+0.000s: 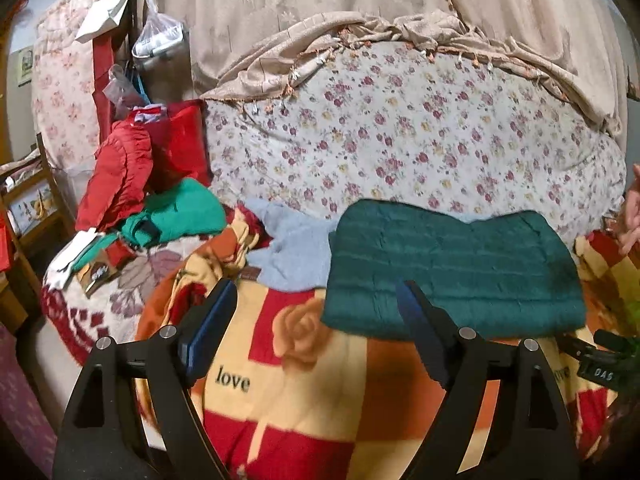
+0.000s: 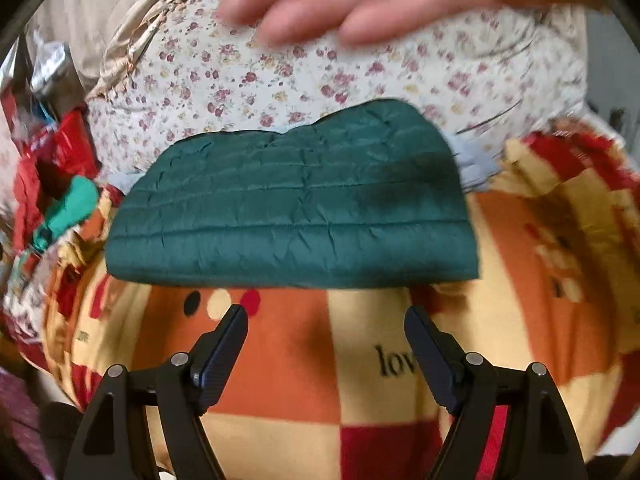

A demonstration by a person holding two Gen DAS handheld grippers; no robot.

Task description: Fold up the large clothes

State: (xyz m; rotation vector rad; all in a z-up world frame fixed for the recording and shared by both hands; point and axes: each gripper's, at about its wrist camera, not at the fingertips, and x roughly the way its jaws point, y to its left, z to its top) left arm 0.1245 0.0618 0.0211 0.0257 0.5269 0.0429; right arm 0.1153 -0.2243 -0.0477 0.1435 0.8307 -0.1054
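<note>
A dark green quilted jacket [image 1: 452, 272] lies folded into a flat rectangle on the orange, red and cream blanket [image 1: 296, 392]. It also shows in the right wrist view [image 2: 296, 208], straight ahead of my right gripper. My left gripper [image 1: 316, 300] is open and empty, held above the blanket just short of the jacket's near left corner. My right gripper [image 2: 326, 320] is open and empty, a little short of the jacket's near edge. A light blue garment [image 1: 292, 248] lies under and left of the jacket.
A bare hand [image 2: 360, 4] hovers blurred over the floral quilt [image 1: 400, 132] behind the jacket. A pile with a red puffer jacket [image 1: 120, 172] and a bright green garment [image 1: 180, 212] sits at the left. A beige curtain [image 1: 320, 8] hangs behind.
</note>
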